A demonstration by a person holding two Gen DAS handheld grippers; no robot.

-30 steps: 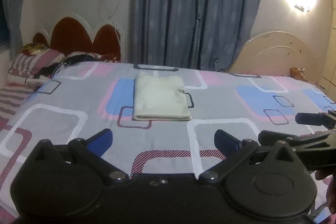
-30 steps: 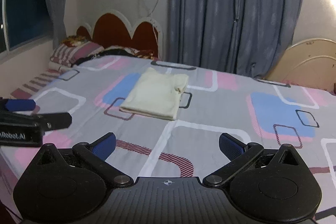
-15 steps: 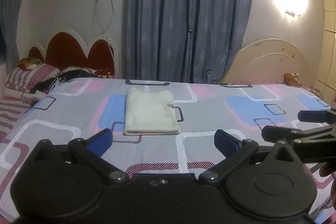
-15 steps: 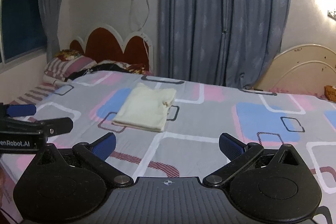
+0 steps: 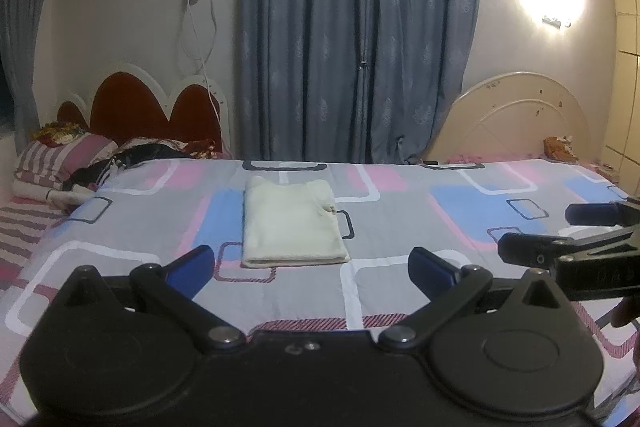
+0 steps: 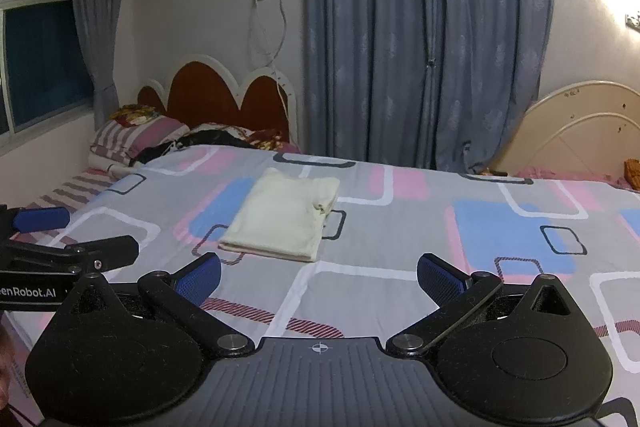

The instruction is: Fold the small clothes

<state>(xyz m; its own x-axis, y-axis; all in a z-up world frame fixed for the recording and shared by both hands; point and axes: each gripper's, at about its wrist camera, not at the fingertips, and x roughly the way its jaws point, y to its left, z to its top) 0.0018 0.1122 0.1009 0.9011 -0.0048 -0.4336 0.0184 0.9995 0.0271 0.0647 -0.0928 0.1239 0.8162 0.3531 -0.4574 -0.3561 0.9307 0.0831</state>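
A small cream garment (image 5: 290, 223) lies folded into a neat rectangle on the patterned bedsheet (image 5: 400, 219), in the middle of the bed; the right wrist view shows the garment (image 6: 284, 223) too. My left gripper (image 5: 310, 267) hovers open in front of it, well short of the cloth, with nothing between its blue pads (image 5: 188, 269). My right gripper (image 6: 320, 277) is open too, empty, held back from the garment. Each gripper shows at the edge of the other's view: the right gripper (image 5: 536, 233) and the left gripper (image 6: 84, 231).
Striped pillows and dark clothes (image 5: 80, 163) are piled at the red headboard (image 5: 140, 115) on the left. A cream headboard (image 5: 516, 123) stands far right. Grey-blue curtains (image 5: 356, 35) hang behind the bed. A window (image 6: 36, 39) is at the left.
Both grippers have drawn back and tilted up, so the garment sits farther away and more of the wall and curtain shows. Both stay open.
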